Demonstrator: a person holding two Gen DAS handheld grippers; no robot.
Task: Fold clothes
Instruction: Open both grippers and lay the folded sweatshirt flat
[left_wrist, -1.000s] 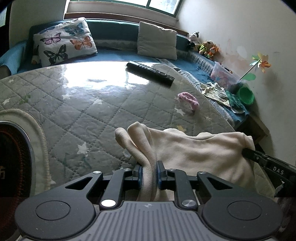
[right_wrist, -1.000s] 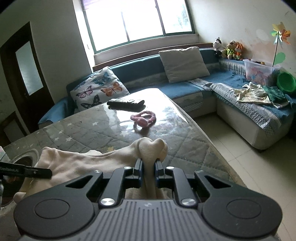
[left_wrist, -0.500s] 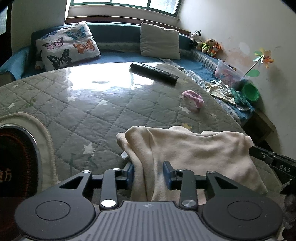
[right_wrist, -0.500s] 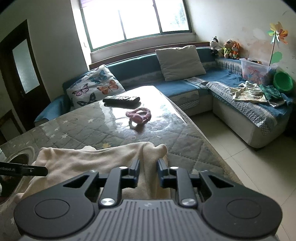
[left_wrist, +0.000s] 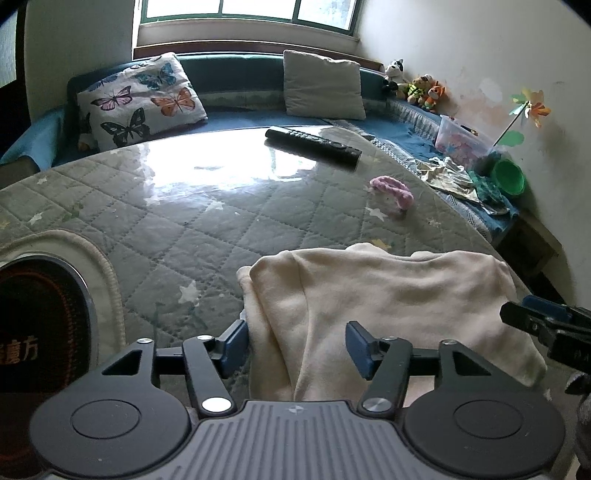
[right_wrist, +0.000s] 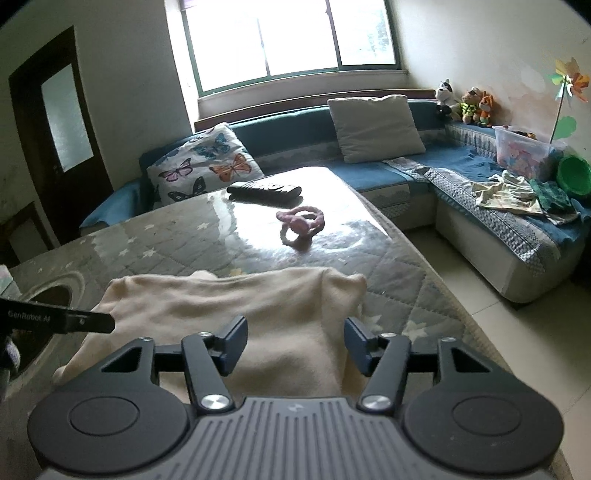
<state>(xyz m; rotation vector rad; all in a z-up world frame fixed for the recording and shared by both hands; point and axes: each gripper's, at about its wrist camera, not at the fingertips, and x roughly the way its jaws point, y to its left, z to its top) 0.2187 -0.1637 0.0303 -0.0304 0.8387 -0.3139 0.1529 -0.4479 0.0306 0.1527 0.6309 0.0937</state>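
On the quilted table (left_wrist: 207, 221) the far half is pretty cluttered: a long black remote (left_wrist: 313, 142) lies near the back edge, and a pink knitted loop thing (right_wrist: 301, 221) sits between it and the cloth, well apart from both. Past the table there's a blue L-shaped sofa (right_wrist: 388, 173) with a butterfly pillow (left_wrist: 142, 99), a plain grey cushion (right_wrist: 375, 127), some stuffed toys (right_wrist: 467, 103) in the corner, a clear plastic box (right_wrist: 521, 151), a green bowl (left_wrist: 509, 179) and a heap of loose clothes (right_wrist: 513, 194). A round dark heater face with a pale rim (left_wrist: 44, 325) sits at the table's left end, just beside the cloth. Nothing lies on top of the cloth itself.

Table cover is grey-green, diamond-stitched with little stars, under a shiny clear sheet that throws back window glare. The cloth (left_wrist: 388, 295) is cream, soft and fleecy, lying in a rough rectangle at the near edge with lumpy rolled edges on both sides.

Left gripper (left_wrist: 297, 349) is spread fairly wide, having just been opening; the cloth's left fold lies between its blue pads, not pinched. Right gripper (right_wrist: 295, 341) is the same story, just opened, with the cloth's right end loose between the pads.
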